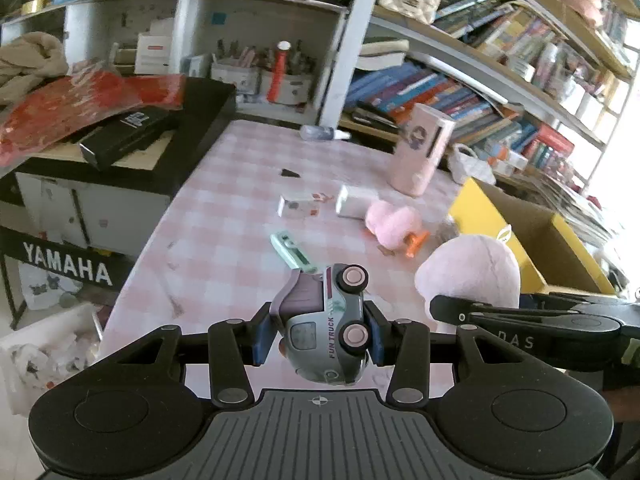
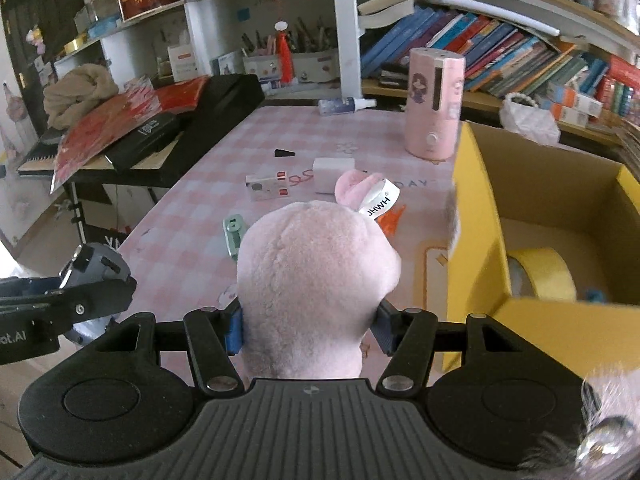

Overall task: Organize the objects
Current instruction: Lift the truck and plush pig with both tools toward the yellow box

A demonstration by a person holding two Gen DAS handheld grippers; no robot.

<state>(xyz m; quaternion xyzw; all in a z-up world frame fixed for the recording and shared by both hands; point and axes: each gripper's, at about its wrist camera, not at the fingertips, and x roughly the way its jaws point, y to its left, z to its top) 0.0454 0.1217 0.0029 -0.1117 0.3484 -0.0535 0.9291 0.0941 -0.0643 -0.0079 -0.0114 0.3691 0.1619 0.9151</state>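
Observation:
My left gripper (image 1: 320,334) is shut on a grey toy truck (image 1: 326,326) marked FUN TRUCK, tipped on its side with its wheels showing, above the pink checked table (image 1: 224,216). The right gripper (image 2: 310,326) is shut on a pale pink plush toy (image 2: 316,280), which hides much of the table ahead. That plush (image 1: 472,272) also shows at the right of the left wrist view. To the right stands an open yellow cardboard box (image 2: 476,240) holding a roll of yellow tape (image 2: 540,268). The toy truck (image 2: 96,266) appears at the left edge of the right wrist view.
On the table lie a green stapler-like item (image 1: 292,252), two small white boxes (image 1: 298,206), a black wedge (image 1: 289,173), a small bottle (image 1: 320,133), a pink plush with orange parts (image 1: 396,226) and a tall pink humidifier (image 2: 434,108). A black keyboard case (image 1: 120,136) flanks the left; bookshelves (image 1: 460,92) stand behind.

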